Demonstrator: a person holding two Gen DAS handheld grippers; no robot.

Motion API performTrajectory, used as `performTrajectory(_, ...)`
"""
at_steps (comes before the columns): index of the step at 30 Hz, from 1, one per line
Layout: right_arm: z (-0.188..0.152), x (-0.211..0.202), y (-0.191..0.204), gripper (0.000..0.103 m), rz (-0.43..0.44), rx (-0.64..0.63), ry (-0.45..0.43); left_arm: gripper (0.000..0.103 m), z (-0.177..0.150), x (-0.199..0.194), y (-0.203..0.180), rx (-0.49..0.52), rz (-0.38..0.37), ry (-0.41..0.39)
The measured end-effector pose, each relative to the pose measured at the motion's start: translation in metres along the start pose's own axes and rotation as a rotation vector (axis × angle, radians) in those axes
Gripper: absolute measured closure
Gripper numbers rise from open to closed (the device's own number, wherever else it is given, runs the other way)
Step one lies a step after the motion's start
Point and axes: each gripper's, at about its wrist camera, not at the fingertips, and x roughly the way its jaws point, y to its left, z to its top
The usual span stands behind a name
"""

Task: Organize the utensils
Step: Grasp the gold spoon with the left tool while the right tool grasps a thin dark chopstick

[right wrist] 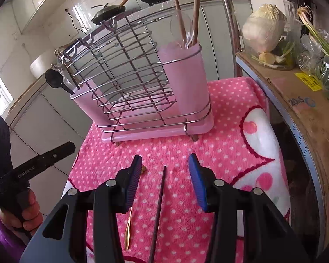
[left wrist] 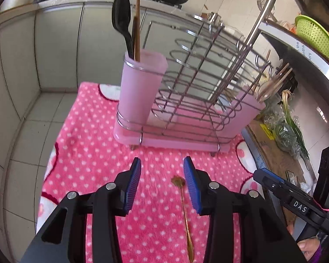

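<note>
Left gripper [left wrist: 162, 183], fingers spread wide and grasping nothing, above a pink polka-dot blanket [left wrist: 94, 153]. Lying on the blanket between and just below its fingertips is a gold spoon [left wrist: 184, 206], bowl end pointing away from the gripper, handle running back beneath the right-hand finger. Straight ahead of the gripper stands a wire utensil rack [left wrist: 186, 92] on a pink drip tray [left wrist: 175, 141]. At the rack's near-left corner sits a pink cup [left wrist: 140, 87] holding a black ladle [left wrist: 121, 19] and wooden chopsticks [left wrist: 137, 22], all upright. The cup at the rack's far-right end [left wrist: 250, 107] holds wooden-handled utensils [left wrist: 276, 79] leaning outward; their working ends are hidden.

Right gripper [right wrist: 164, 180], likewise spread and empty. A single dark chopstick [right wrist: 159, 206] lies on the blanket between its fingers, running lengthwise toward the rack. The gold spoon appears partly behind the left-hand finger, handle emerging below it [right wrist: 128, 228]. Ahead, the rack's right-hand cup [right wrist: 183, 74] contains upright wooden handles and a clear spoon [right wrist: 179, 28]; the left-hand cup [right wrist: 85, 100] holds a black spoon [right wrist: 54, 80] tilted outward.
</note>
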Motion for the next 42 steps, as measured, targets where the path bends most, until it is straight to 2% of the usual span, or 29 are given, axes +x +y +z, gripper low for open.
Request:
performTrajectory(8,-0.011,0.014,-0.014,0.058,0.023,0.054,0.075,0.067,-0.018,0.045,-0.013,-0.013,-0.033,0.209)
performTrajectory(19,-0.019,0.027,-0.037,0.058,0.050,0.135,0.140,0.072,-0.020,0.105,-0.038,0.019,0.020,0.401)
performTrajectory(23,-0.020,0.028,-0.042,0.058,0.063,0.158,0.149,0.078,-0.019,0.122,-0.044,0.019,0.038,0.423)
performTrajectory(30,-0.021,0.036,-0.043,0.058,0.082,0.173,0.173,0.093,-0.021,0.144,-0.050,0.034,0.080,0.426)
performTrajectory(31,-0.021,0.037,-0.043,0.058,0.086,0.174,0.178,0.099,-0.020,0.145,-0.049,0.036,0.078,0.420)
performTrajectory(36,-0.020,0.048,-0.035,0.059,0.125,0.174,0.220,0.100,-0.017,0.131,-0.033,-0.001,0.036,0.379)
performTrajectory(39,-0.014,0.059,-0.027,0.075,0.144,0.164,0.251,0.100,-0.013,0.117,-0.023,-0.021,0.011,0.353)
performTrajectory(42,-0.005,0.074,-0.019,0.078,0.148,0.156,0.291,0.100,-0.008,0.101,-0.013,-0.040,-0.013,0.318)
